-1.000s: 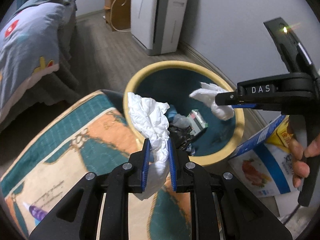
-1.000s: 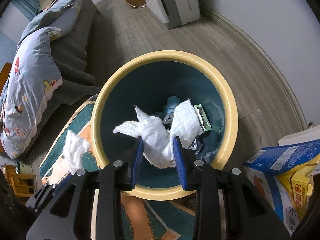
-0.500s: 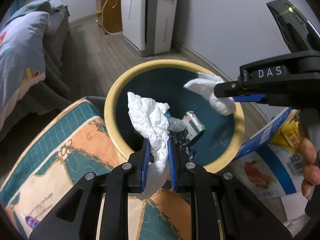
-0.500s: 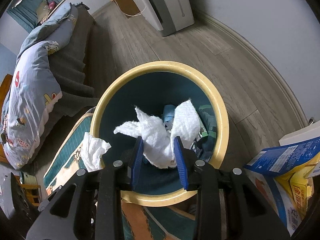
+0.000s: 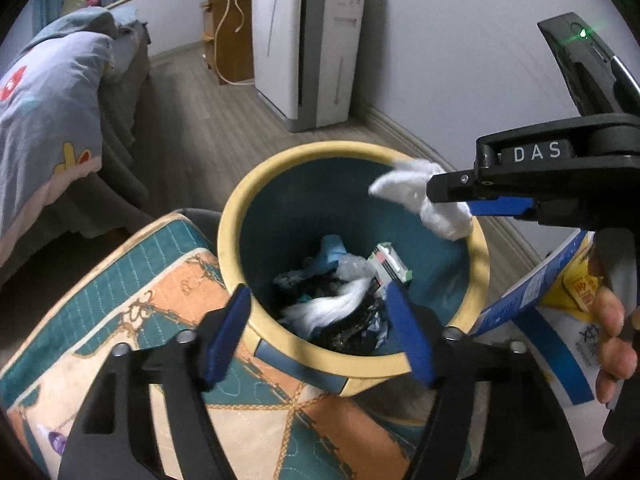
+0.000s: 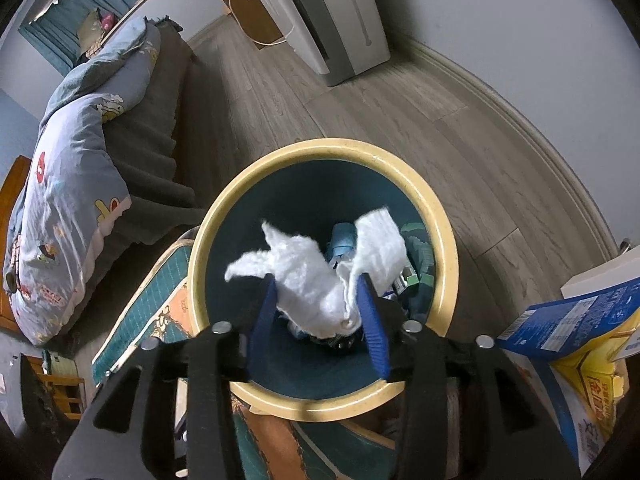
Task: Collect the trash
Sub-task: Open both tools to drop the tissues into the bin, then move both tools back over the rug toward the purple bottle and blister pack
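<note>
— Tissue, how many do you count, and where?

— Two. One white tissue (image 6: 316, 280) sits between my right gripper (image 6: 320, 312) pads above the open bin (image 6: 440, 248); those jaws are opening, the wad loose between them. The other, a blurred white wad (image 5: 332, 308), lies on the rubbish inside the bin; only my left view shows it.

— And your left gripper (image 5: 320, 332)?

— Jaws opening wide, nothing between them, poised over the bin's near rim.

— Anything else one camera alone gives?

— My left view shows the right tool from the side, and the fingers of the hand (image 5: 612, 340) on it. Both show one blue-and-yellow carton (image 6: 580, 332), one bed (image 6: 72, 184), one white appliance (image 5: 312, 48).
</note>
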A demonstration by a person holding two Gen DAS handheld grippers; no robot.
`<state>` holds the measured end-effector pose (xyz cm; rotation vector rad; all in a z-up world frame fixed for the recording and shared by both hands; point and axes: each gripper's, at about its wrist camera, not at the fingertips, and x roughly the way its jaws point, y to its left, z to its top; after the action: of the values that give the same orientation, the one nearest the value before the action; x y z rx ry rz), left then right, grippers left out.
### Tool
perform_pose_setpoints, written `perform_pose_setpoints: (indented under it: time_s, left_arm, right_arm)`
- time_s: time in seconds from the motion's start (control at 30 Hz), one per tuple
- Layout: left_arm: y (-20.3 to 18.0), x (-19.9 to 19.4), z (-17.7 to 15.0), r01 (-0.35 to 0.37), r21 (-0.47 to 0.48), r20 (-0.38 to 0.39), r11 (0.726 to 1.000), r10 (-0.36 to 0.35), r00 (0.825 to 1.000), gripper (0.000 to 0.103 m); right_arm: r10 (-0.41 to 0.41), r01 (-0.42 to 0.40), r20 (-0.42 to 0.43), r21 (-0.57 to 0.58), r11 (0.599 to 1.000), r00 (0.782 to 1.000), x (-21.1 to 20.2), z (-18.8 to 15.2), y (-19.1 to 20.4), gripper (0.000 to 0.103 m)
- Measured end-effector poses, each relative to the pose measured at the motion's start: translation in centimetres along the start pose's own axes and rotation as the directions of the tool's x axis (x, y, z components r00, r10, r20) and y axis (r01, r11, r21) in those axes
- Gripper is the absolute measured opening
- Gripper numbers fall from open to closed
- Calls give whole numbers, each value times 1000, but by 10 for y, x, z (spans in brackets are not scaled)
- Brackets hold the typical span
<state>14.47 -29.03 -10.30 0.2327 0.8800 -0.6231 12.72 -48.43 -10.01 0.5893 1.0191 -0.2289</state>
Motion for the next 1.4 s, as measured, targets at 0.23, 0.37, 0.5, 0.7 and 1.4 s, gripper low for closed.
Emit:
perform_pose_setpoints:
  time_s: [0.23,0.37,0.5,0.7,1.4]
  left_arm:
    - [3,-2,0,-19,-11,-2,1000,19,1000,87]
    - [4,-5,-1,-28,-10,1,1000,28,1000,90]
    - [6,-10,-2,-36,-10,3,999,36,999,92]
    - [14,-18,-3,-47,-20,11,999,47,999,93]
    - [65,-79,-29,-143,-54,25,988,144,989,94]
  right_arm:
    - [-30,30,45,13,999,999,-6,4,-2,82]
    - [-42,42,42,14,999,998,-6,4,-2,92]
    - [-64,64,48,4,998,997,-5,4,2,95]
    - [-70,71,53,-10,997,996,-6,3,8,96]
    - [-44,46,43,-61,997,998,-22,-12,49,97]
